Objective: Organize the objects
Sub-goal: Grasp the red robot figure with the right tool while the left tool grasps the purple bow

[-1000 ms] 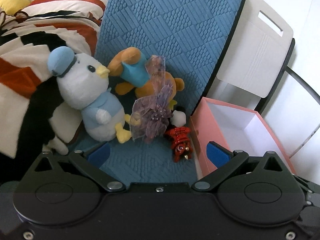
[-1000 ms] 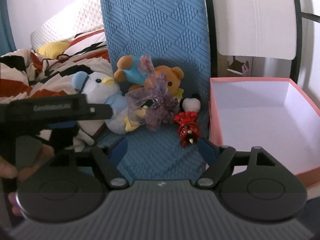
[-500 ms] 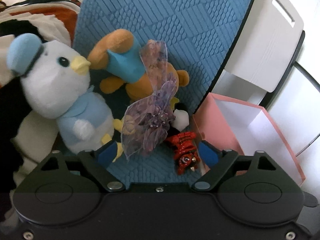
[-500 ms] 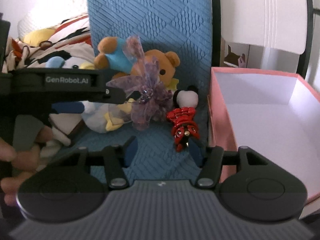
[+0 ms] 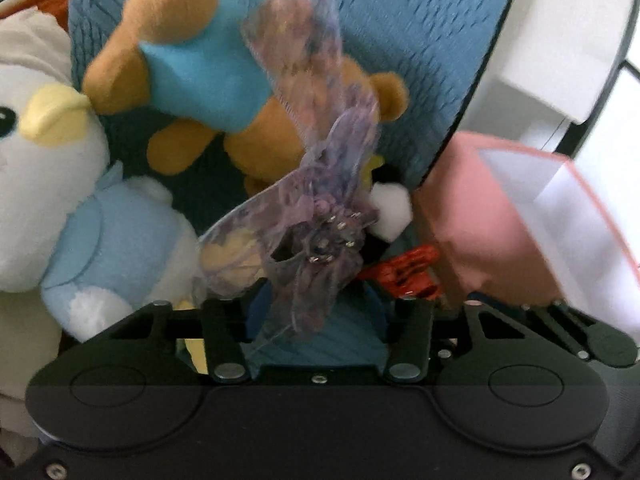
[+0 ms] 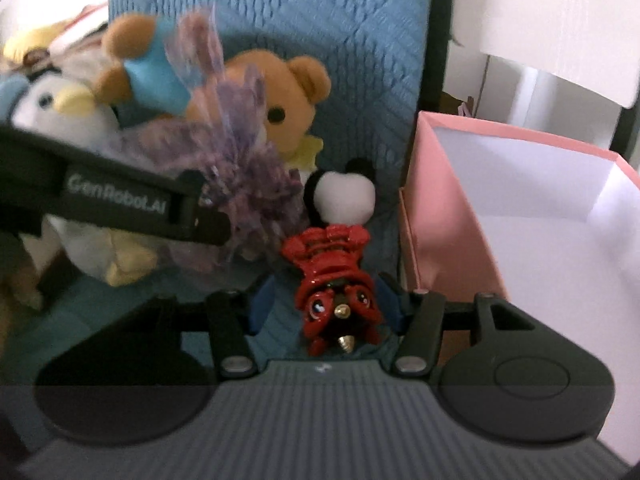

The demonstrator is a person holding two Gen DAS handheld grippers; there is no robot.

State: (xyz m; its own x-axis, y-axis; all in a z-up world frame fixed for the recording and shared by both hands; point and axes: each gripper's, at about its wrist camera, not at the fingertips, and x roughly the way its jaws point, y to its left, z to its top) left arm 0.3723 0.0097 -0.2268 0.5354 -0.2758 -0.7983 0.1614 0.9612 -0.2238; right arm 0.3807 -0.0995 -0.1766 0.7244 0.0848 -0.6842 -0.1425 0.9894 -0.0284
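Both grippers have dropped in close to the toys since a second ago, and in the left wrist view the left gripper has been closing, its jaws now apart around the lower edge of the purple gauze bow, which lies between the penguin plush on the left and the pink box on the right. In the right wrist view the right gripper has narrowed too, jaws apart on either side of the red toy near the box's left wall, contact unclear, with the brown bear farther back on the blue mat.
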